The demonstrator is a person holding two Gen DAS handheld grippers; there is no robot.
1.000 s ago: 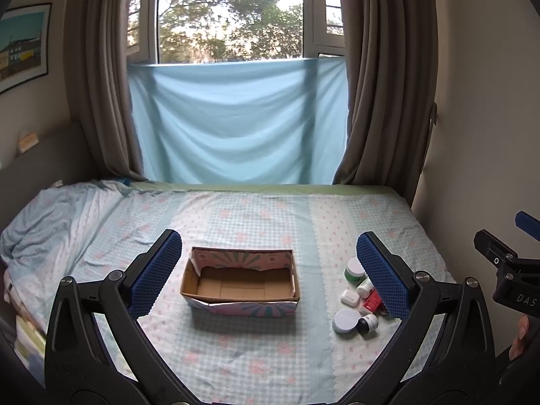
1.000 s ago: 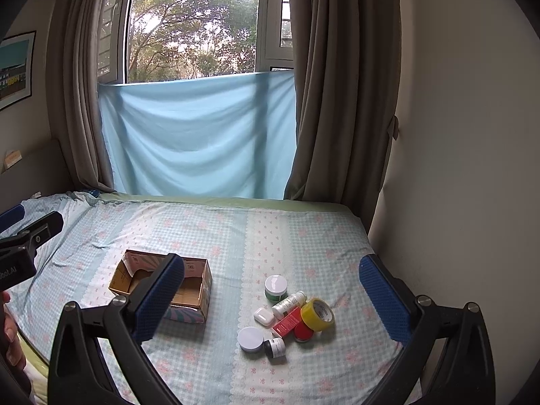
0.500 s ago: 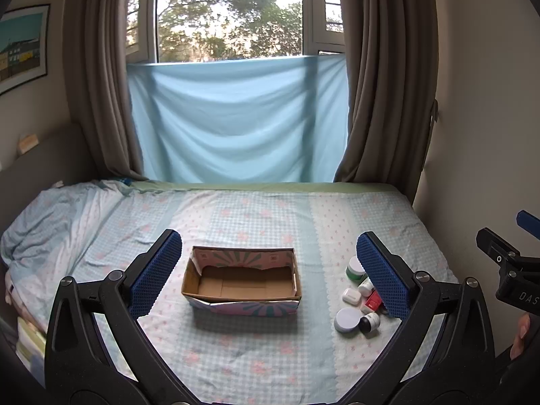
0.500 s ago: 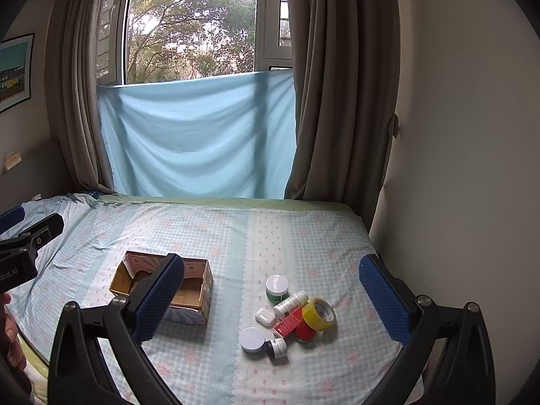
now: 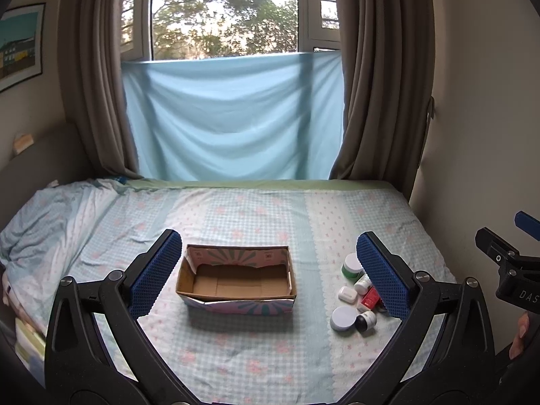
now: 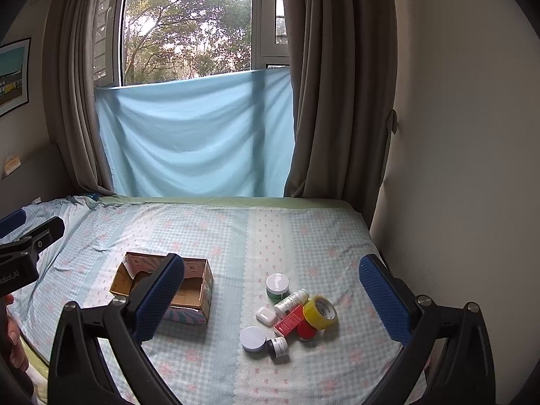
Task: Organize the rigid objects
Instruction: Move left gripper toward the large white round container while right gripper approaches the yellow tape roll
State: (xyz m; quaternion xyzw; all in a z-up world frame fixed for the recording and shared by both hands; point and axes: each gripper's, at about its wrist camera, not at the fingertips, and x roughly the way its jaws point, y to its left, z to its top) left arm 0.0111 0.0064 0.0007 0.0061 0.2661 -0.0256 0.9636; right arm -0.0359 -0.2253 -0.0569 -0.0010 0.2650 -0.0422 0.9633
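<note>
An open cardboard box (image 5: 236,281) (image 6: 199,290) lies empty on the bed. To its right is a cluster of small items: a green jar with a white lid (image 6: 277,285), a white bottle (image 6: 290,302), a white earbud case (image 6: 265,315), a red box (image 6: 289,320), a yellow tape roll (image 6: 320,312), a pale round tin (image 6: 253,338) and a small black-and-white jar (image 6: 277,346). My left gripper (image 5: 270,273) is open and empty, held above the bed before the box. My right gripper (image 6: 271,298) is open and empty, above the cluster.
The bed (image 5: 256,216) has a blue checked sheet, rumpled at the left (image 5: 44,229). A wall (image 6: 455,168) borders the bed's right side. Curtains and a blue cloth (image 5: 233,118) hang at the window behind. The other gripper shows at the right edge of the left wrist view (image 5: 509,270).
Both views have shifted slightly; the box and items sit marginally lower in frame. Both grippers stay open and empty.
</note>
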